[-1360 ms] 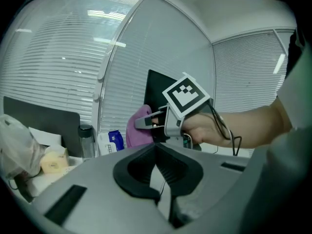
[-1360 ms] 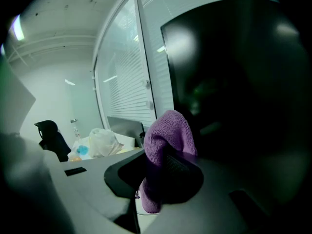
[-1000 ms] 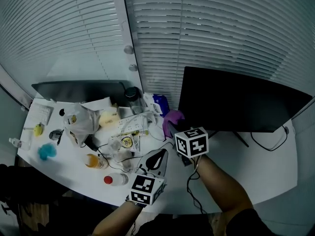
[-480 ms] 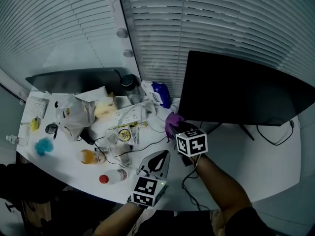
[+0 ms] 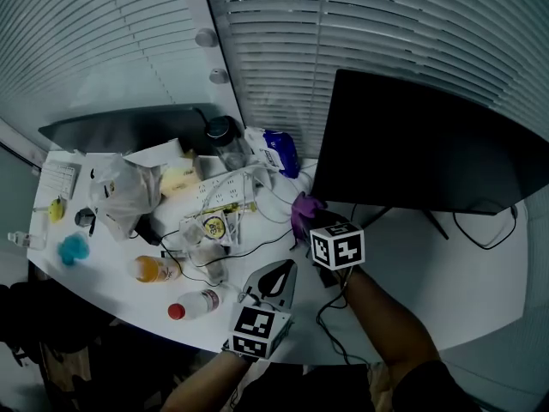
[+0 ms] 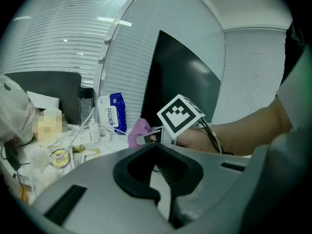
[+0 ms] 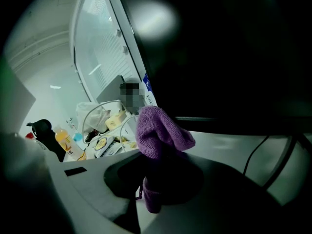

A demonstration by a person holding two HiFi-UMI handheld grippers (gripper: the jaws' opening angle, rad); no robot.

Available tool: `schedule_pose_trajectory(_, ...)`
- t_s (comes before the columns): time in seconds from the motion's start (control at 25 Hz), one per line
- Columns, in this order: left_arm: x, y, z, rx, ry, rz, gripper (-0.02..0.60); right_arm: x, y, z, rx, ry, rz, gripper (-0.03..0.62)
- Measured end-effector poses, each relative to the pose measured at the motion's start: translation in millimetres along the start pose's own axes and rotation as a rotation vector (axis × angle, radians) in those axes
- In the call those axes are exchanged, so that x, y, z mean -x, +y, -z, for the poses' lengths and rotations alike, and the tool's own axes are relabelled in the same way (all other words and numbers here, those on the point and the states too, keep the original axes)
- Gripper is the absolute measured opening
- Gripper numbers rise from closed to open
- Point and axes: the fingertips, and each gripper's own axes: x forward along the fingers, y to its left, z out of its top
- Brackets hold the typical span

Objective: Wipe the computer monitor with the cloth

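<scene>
1. Approach, as I judge it: the right gripper (image 5: 310, 227) clamps the purple cloth (image 7: 159, 126) just below the monitor (image 5: 420, 157), at its lower left corner, with no contact visible.
2. Next, the cloth needs lifting onto the screen.
3. The cloth's long axis follows the jaws, its bunched end toward the monitor.
4. The left gripper (image 5: 276, 280) is closed and empty.

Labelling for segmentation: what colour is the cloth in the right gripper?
Purple. The cloth shows best in the right gripper view, clamped in the right gripper.
</scene>
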Motion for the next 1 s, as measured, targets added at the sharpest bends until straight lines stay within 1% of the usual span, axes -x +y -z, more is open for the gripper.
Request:
schedule_pose_trajectory(0.32,1,-6,-3,-0.011,-0.007,0.007,0.006,7,3,-1,0.006,-0.010,-0.005,0.080)
schedule_pose_trajectory(0.52,2,-10,-14,-0.012,-0.023,0.011,0.006,22,6,-8,0.003,-0.025,-0.002,0.080)
schedule_pose_trajectory(0.68,7,-19,-17,-0.014,-0.017,0.024,0.006,45,10,-13,-0.003,-0.053,0.001,0.080)
schedule_pose_trajectory(0.84,12,-32,-23,-0.027,-0.042,0.029,0.006,77,13,-16,-0.009,-0.099,0.002,0.080)
schedule_pose_trajectory(1.0,14,-49,-34,-0.046,-0.062,0.052,0.006,111,11,-19,-0.015,-0.138,0.019,0.080)
